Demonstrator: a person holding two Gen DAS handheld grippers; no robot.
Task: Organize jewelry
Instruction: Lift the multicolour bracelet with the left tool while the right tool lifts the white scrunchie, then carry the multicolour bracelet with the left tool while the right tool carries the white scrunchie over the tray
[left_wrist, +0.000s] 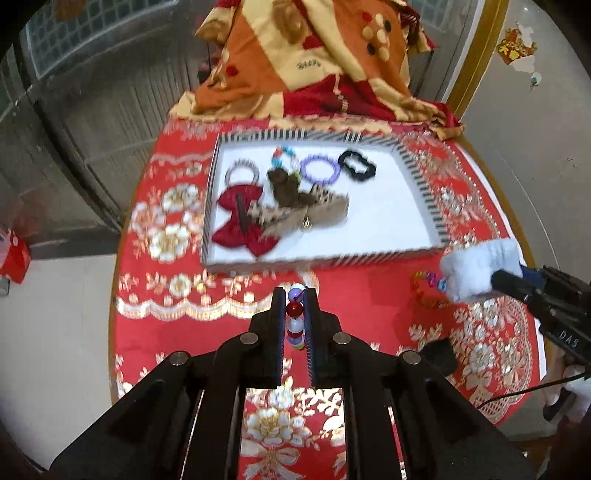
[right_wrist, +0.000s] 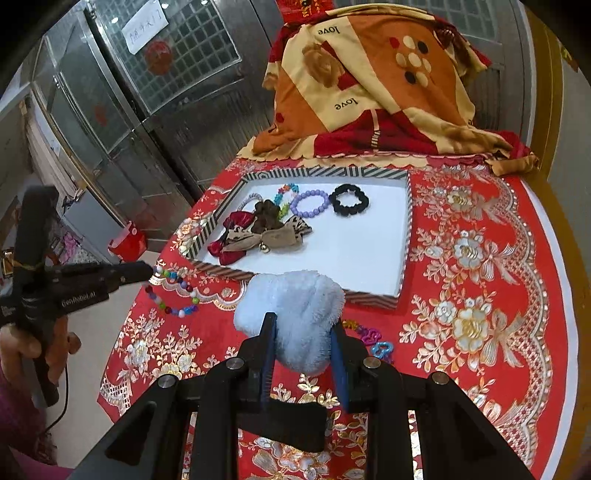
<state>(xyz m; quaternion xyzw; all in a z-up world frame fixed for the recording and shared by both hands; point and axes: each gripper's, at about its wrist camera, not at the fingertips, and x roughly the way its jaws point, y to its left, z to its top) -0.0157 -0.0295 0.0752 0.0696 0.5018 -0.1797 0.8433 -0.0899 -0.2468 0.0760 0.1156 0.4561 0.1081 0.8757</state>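
My left gripper (left_wrist: 295, 291) is shut on a string of mixed-colour beads (left_wrist: 293, 309); in the right wrist view the bead bracelet (right_wrist: 173, 295) hangs from the left gripper (right_wrist: 149, 271) above the red cloth. My right gripper (right_wrist: 303, 325) is shut on a fluffy pale-blue scrunchie (right_wrist: 295, 314), also visible as the scrunchie (left_wrist: 480, 267) on the right gripper (left_wrist: 498, 280). Both are in front of the striped-rim tray (left_wrist: 325, 260) (right_wrist: 404, 240), which holds a red bow (left_wrist: 242, 218), a tan bow (left_wrist: 314, 214), a purple bead bracelet (right_wrist: 309, 204) and a black scrunchie (right_wrist: 349, 200).
A colourful chain bracelet (right_wrist: 369, 336) (left_wrist: 428, 290) and a small black item (right_wrist: 291, 424) lie on the red floral tablecloth (right_wrist: 480, 277). A draped orange cloth (right_wrist: 369, 81) rises behind the tray. Metal doors (right_wrist: 129, 110) and a red box (right_wrist: 129, 240) stand left of the table.
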